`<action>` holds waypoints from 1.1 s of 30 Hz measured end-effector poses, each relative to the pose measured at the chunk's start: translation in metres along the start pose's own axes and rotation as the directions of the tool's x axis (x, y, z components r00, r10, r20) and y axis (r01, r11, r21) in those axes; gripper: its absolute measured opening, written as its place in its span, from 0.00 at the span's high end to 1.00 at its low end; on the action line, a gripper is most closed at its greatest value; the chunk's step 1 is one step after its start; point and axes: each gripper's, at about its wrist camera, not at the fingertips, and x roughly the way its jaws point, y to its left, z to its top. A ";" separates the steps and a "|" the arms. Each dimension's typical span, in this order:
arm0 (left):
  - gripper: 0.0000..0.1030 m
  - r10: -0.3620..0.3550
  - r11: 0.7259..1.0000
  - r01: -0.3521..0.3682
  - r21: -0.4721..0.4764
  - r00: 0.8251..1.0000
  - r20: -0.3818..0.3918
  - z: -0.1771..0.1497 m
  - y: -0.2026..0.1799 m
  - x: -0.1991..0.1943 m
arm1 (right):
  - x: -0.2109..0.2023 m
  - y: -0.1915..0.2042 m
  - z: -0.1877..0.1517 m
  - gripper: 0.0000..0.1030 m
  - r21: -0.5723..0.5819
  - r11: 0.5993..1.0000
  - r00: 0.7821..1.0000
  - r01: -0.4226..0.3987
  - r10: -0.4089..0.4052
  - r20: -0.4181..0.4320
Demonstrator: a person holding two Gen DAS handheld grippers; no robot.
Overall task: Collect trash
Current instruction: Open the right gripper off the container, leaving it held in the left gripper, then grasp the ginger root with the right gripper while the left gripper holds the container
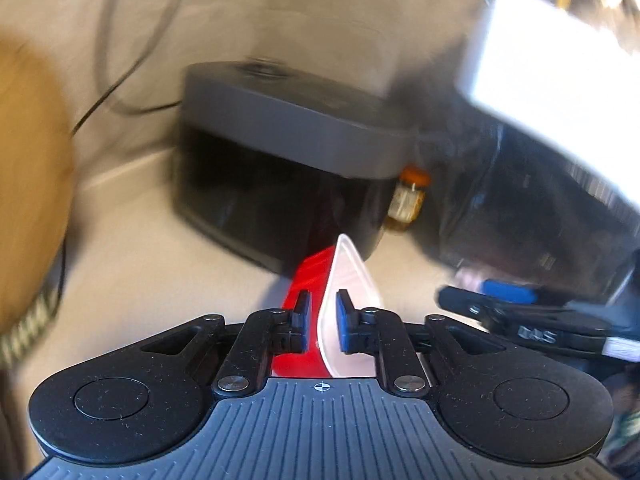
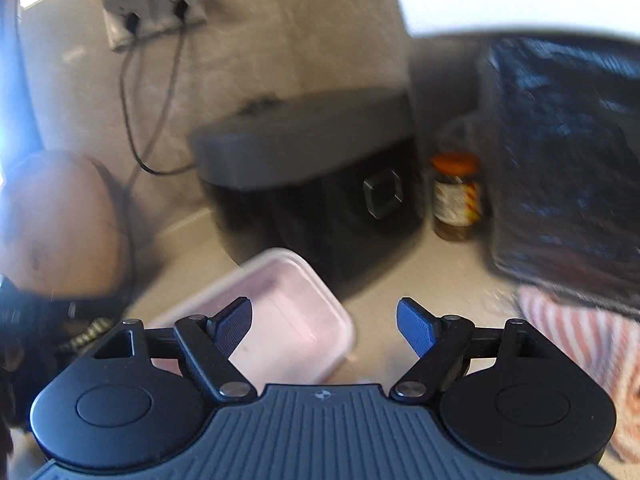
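Note:
My left gripper [image 1: 323, 320] is shut on the rim of a clear plastic container [image 1: 348, 292] with a red inside [image 1: 306, 280], held edge-on above the counter. In the right wrist view the same translucent plastic container [image 2: 280, 320] shows tilted, low and left of centre. My right gripper [image 2: 324, 326] is open and empty, just right of the container. The right gripper also shows in the left wrist view [image 1: 520, 316] at the right edge.
A black appliance with a grey lid [image 2: 312, 168] stands at the back on the beige counter [image 2: 420, 280]. An orange-lidded jar [image 2: 456, 196] stands beside it. A dark plastic-wrapped bundle [image 2: 568, 160] lies right, a striped cloth [image 2: 580, 344] below it. Cables run to a wall socket [image 2: 152, 8].

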 end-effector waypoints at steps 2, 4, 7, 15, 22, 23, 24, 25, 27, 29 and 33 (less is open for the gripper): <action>0.82 0.054 0.993 -0.049 0.107 0.998 -0.043 0.009 -0.010 0.023 | -0.001 -0.006 -0.010 0.22 -0.019 0.999 1.000 0.027 -0.027 -0.015; 0.81 0.054 0.990 -0.042 0.131 0.995 -0.088 0.014 -0.013 0.042 | 0.002 -0.008 -0.017 0.22 -0.052 0.998 0.999 0.041 -0.043 -0.028; 0.80 0.059 0.984 -0.029 0.173 0.984 -0.170 0.013 -0.020 0.067 | 0.009 -0.007 -0.026 0.22 -0.113 0.992 0.996 0.063 -0.070 -0.060; 0.76 0.142 0.975 -0.092 0.201 0.959 -0.247 0.004 -0.016 0.103 | 0.027 -0.020 -0.054 0.22 -0.148 0.982 0.974 0.113 -0.139 -0.180; 0.69 0.065 0.993 -0.031 0.115 0.950 -0.304 -0.013 0.017 0.120 | 0.034 -0.024 -0.057 0.22 -0.137 0.983 0.955 0.125 -0.156 -0.253; 0.73 0.015 0.998 0.006 0.067 0.953 -0.304 -0.014 0.026 0.119 | 0.034 -0.024 -0.055 0.22 -0.130 0.987 0.957 0.097 -0.128 -0.262; 0.78 -0.036 0.999 0.042 0.014 0.952 -0.306 -0.016 0.034 0.117 | 0.033 -0.024 -0.053 0.22 -0.122 0.989 0.960 0.079 -0.108 -0.257; 0.83 -0.072 0.997 0.063 -0.039 0.950 -0.304 -0.018 0.041 0.113 | 0.032 -0.024 -0.051 0.22 -0.111 0.991 0.966 0.072 -0.097 -0.240; 0.85 -0.100 0.987 0.058 -0.148 0.951 -0.293 -0.025 0.055 0.104 | 0.028 -0.021 -0.045 0.22 -0.095 0.994 0.977 0.050 -0.068 -0.204; 0.85 -0.098 0.973 0.043 -0.228 0.967 -0.235 -0.037 0.068 0.084 | 0.029 -0.017 -0.038 0.22 -0.086 0.996 0.984 0.016 -0.031 -0.175; 0.89 -0.006 0.931 -0.023 -0.364 0.997 -0.080 -0.058 0.089 0.017 | 0.038 -0.001 -0.021 0.22 -0.096 0.995 0.987 -0.030 0.015 -0.158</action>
